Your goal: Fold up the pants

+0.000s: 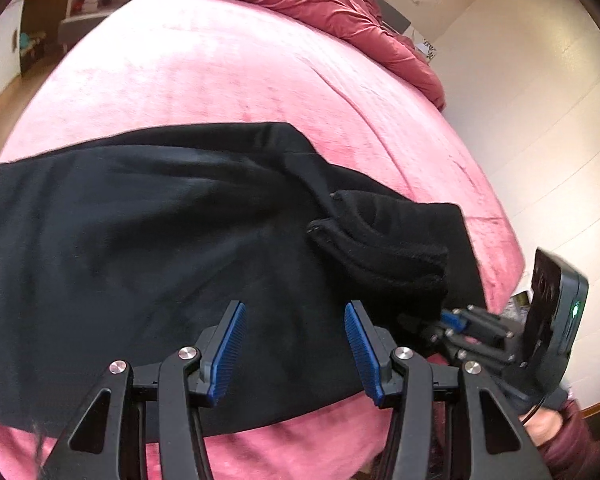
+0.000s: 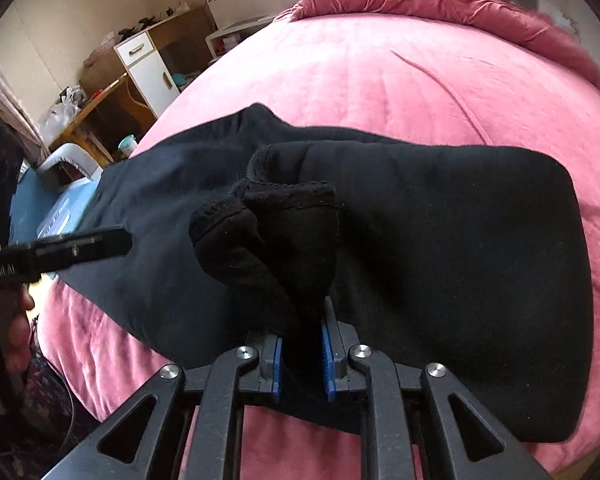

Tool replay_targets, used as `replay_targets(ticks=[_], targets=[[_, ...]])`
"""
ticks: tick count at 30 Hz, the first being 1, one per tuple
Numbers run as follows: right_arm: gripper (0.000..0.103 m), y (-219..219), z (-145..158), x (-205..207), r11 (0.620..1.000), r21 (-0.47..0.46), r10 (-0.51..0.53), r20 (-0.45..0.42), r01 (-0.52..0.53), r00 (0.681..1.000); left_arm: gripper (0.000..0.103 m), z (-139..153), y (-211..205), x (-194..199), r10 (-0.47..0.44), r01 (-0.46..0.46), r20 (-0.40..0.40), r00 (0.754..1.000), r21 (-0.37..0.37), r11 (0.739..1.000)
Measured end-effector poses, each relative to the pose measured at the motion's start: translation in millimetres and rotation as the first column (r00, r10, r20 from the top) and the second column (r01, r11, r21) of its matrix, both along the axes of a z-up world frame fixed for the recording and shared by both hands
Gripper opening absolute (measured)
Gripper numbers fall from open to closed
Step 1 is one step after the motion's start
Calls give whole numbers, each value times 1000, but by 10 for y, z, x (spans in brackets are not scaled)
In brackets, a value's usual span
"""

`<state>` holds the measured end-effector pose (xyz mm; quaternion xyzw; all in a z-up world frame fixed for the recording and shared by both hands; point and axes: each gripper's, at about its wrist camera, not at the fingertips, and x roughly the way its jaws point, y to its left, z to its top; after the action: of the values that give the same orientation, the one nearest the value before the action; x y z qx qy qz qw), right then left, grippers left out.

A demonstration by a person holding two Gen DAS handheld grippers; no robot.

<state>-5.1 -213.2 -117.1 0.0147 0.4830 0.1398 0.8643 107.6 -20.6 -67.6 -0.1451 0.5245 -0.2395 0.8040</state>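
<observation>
Right gripper (image 2: pixel 303 354): jaws closed on a bunched wad of black cloth, the hemmed leg ends of the pants (image 2: pixel 420 264), which rise from between the blue pads (image 2: pixel 327 350) and flop forward. Left gripper (image 1: pixel 296 344): jaws spread wide, holding nothing, poised just above the dark fabric, with the right gripper close by at its right. Beyond both grippers the pants lie flat across the near edge of the pink bed (image 1: pixel 228 68), body spread leftward, already doubled lengthwise by the look of it. A crumpled red duvet (image 1: pixel 332 4) sits far ahead. Judgement: fabric is soft, limp, fairly thick and light; it will sag and drape from any hold, not slide. Best taken at hems or waistband edge, pinching both layers together.
</observation>
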Motion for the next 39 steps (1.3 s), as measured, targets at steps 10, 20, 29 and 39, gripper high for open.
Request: replay_targets(ticks=[10,20,29,39], targets=[[61,-191,203,-457,987,160,24,-38,-17,999,61,-137,-376,283,-62,47,-129,990,-114,992],[61,-1393,272,-1073,910,65,-408,-33,410,912,45,-360,-813,319,-111,92,-200,974,-99,991],[60,-1518,256,-975,873,55,-485,-3,484,875,16,-92,-686,167,-144,131,-101,984,-129,983],[59,-1136,217,-675,917,-43,-395,25,396,918,17,-290,-764,4,-137,139,-108,985,5,990]])
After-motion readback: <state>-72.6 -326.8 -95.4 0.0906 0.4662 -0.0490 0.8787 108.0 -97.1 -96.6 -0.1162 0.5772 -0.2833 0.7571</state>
